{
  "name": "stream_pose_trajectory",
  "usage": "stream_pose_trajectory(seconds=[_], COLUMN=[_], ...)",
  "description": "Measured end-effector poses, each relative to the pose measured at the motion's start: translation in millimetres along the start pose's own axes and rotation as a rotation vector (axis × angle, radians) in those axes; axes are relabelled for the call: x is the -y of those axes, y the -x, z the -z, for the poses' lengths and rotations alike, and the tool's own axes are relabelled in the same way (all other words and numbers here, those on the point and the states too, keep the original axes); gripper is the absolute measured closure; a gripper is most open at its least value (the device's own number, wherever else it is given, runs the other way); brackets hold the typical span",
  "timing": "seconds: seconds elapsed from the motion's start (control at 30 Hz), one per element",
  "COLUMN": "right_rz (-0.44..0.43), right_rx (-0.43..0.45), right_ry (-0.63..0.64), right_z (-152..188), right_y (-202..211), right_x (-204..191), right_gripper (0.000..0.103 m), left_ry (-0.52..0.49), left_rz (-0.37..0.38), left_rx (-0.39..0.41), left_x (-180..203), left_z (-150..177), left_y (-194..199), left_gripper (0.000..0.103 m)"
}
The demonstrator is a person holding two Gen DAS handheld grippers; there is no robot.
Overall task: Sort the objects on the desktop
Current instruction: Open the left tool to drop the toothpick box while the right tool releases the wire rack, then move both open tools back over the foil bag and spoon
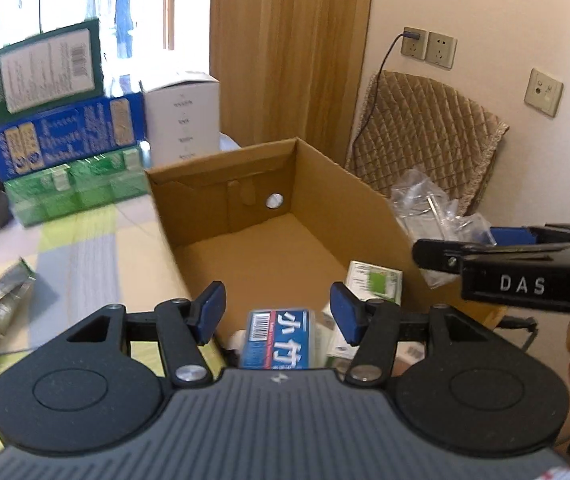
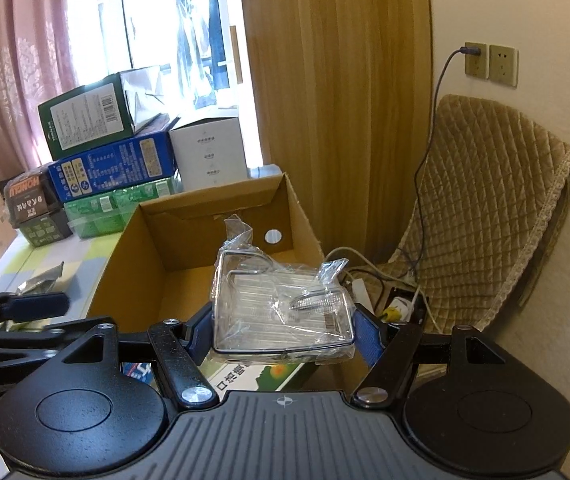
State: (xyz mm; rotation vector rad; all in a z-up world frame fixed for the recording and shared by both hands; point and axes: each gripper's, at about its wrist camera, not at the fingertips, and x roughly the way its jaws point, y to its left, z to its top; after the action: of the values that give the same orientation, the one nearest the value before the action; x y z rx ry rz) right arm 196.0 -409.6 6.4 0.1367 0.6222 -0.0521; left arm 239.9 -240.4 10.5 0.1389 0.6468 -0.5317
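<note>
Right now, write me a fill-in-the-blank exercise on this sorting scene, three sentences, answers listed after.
1. The right gripper is shut on a clear item wrapped in ____.
2. The left gripper is ____, holding nothing, above a blue packet.
3. The cardboard box has a round ____ in its far wall.

Missing words: plastic; open; hole
</note>
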Motion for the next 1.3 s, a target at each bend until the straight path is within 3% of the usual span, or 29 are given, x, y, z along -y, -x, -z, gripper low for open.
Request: stream_pose_trajectory(seconds=[0.23,0.3,0.33,0.37,0.8,1.3], right_rz=[-0.067,-0.105,-0.109,-0.104,-0.082,-0.178], right_rx=[0.002,0.018,0.031,0.045,0.038,0.046], right_ry=[-0.01,-0.028,-0.035,-0.04,-0.105,-0.027], right_z=[-4,-7,-8,-8,1,8], right_y=[-4,-3,-1,2,39,74], right_x=[-12,-13,-14,-14,-10,-81], right_gripper=[0.036,0.027,0.018,0.016,0.015,0.008], left_ry=[0.036,0.04,0.042,0.046,0.101,0.116], left_rz=[-0.025,-0.03,-0.034,-0.037,-0.052,-0.124], left_rx=[0.018,0.014,0.012,0.011,0.0,-0.005], left_x=[-15,-19,-21,-22,-38,-69], left_z=[9,11,12,13,32,57], left_y=[21,24,25,26,53,115], left_gripper=[0.05,0.05,0.05,0.05,0.048,0.038])
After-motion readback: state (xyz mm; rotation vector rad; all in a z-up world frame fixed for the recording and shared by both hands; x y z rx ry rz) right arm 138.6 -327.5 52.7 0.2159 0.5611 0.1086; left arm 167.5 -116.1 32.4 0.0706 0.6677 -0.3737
